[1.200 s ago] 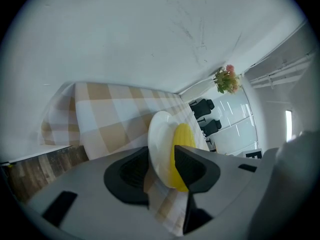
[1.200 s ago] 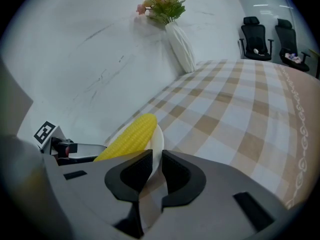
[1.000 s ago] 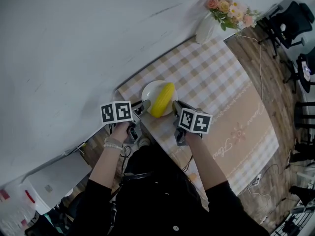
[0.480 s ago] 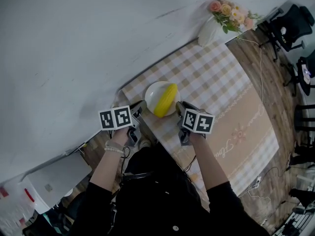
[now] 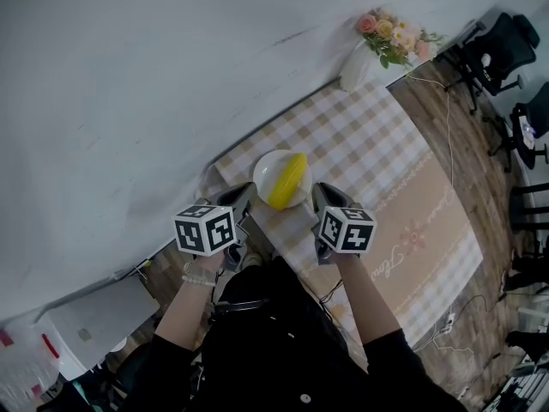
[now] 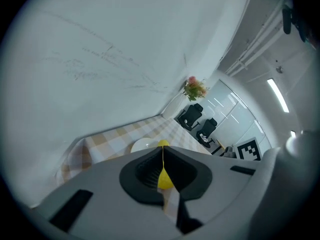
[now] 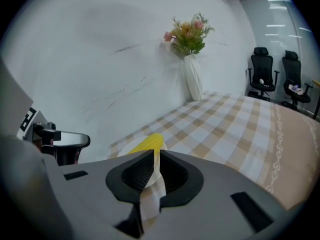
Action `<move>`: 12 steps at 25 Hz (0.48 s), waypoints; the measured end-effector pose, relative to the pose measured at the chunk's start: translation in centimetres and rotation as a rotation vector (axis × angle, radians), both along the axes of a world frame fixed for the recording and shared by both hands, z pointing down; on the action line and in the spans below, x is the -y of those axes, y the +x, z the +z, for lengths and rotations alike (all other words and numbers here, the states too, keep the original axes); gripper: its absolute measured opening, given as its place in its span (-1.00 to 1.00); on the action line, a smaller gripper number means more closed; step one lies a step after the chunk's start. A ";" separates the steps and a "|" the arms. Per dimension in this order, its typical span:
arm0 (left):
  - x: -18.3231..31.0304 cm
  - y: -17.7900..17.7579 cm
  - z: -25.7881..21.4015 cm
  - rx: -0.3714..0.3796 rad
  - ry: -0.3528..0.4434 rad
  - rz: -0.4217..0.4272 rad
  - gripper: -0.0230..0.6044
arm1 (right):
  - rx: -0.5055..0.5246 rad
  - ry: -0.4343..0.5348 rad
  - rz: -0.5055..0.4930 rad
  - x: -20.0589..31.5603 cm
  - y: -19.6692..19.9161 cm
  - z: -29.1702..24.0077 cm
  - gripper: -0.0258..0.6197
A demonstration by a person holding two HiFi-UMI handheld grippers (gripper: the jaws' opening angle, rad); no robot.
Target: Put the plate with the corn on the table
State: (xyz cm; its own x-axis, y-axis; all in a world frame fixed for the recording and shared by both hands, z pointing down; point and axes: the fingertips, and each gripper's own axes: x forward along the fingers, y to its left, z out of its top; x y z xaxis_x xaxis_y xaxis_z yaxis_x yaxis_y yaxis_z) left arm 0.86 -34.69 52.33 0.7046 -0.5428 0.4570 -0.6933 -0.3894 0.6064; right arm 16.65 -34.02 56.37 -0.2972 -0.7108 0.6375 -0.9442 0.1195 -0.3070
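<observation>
A white plate (image 5: pixel 268 172) with a yellow corn cob (image 5: pixel 290 180) on it rests on the checked tablecloth (image 5: pixel 369 153) near the table's near corner. My left gripper (image 5: pixel 244 196) sits just left of the plate, shut with nothing in it. My right gripper (image 5: pixel 319 195) sits just right of the plate and clear of its rim. In the left gripper view the gripper (image 6: pixel 162 153) shows jaws pressed together, with the corn (image 6: pixel 163 144) and plate (image 6: pixel 141 145) beyond. In the right gripper view the gripper (image 7: pixel 156 156) shows only a narrow slit, holding nothing, with the corn (image 7: pixel 145 144) behind.
A white vase (image 5: pixel 354 61) of pink and yellow flowers (image 5: pixel 390 31) stands at the table's far corner by the wall. Black office chairs (image 5: pixel 502 45) stand on the wood floor to the right. The table's edge runs just in front of the person's body.
Both grippers have drawn back a little from the plate's rim toward the person. The left jaws have closed. The plate and corn stay put on the cloth.
</observation>
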 end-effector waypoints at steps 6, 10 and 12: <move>-0.7 1.5 -4.0 0.060 0.162 0.074 -0.88 | -0.055 0.104 -0.059 -0.9 -1.1 -3.7 -0.73; -0.8 2.1 -6.6 0.084 0.259 0.105 -0.88 | -0.051 0.166 -0.055 -1.0 -1.2 -6.4 -0.74; -1.0 2.2 -7.4 0.098 0.301 0.117 -0.88 | -0.053 0.196 -0.057 -1.1 -1.3 -7.7 -0.74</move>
